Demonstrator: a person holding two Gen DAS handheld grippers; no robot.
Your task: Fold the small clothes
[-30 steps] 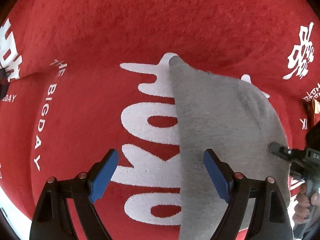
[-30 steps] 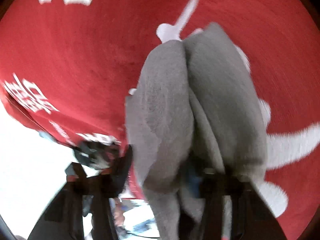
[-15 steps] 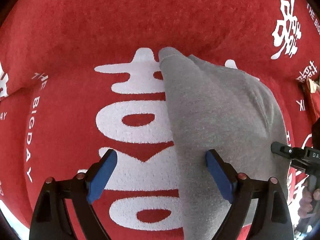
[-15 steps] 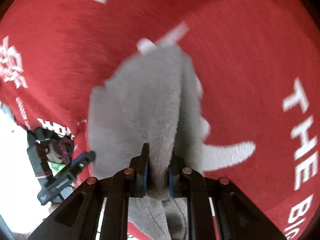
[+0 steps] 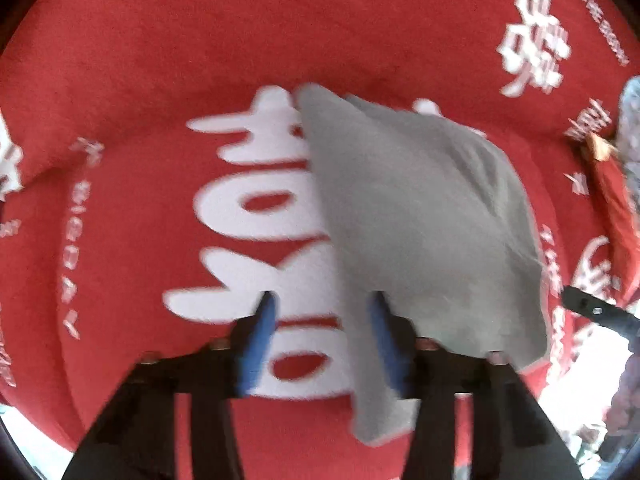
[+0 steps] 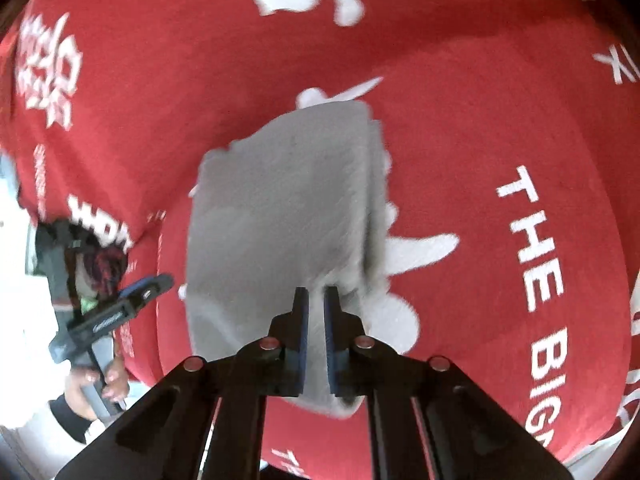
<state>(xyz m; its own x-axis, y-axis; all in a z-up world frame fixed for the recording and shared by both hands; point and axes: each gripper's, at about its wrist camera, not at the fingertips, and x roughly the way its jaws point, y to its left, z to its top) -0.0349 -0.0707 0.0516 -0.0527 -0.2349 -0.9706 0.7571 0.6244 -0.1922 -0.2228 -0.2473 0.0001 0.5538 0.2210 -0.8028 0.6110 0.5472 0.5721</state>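
Observation:
A small grey garment (image 5: 420, 216) lies on the red cloth, its near edge lifted. My left gripper (image 5: 322, 320) points down over its left edge. The blue pads are closing, and the grey edge hangs between them beside the right pad (image 5: 382, 332) with a clear gap remaining. My right gripper (image 6: 316, 304) is shut on a fold of the grey garment (image 6: 280, 208), holding it above the cloth. The right gripper's tip (image 5: 592, 310) shows at the right of the left wrist view. In the right wrist view, the left gripper (image 6: 120, 304) is at the left, held by a hand (image 6: 100, 384).
A red cloth with large white characters and lettering (image 5: 160, 60) covers the whole surface. Its edge drops off at the left of the right wrist view, with pale floor (image 6: 20, 340) beyond. An orange tassel (image 5: 600, 146) and a patterned grey item (image 5: 632, 132) sit at the far right.
My left jaws have narrowed from wide open around the garment's edge. My right gripper has shut on the grey fold and risen, lifting that side; both views have pulled back from the cloth.

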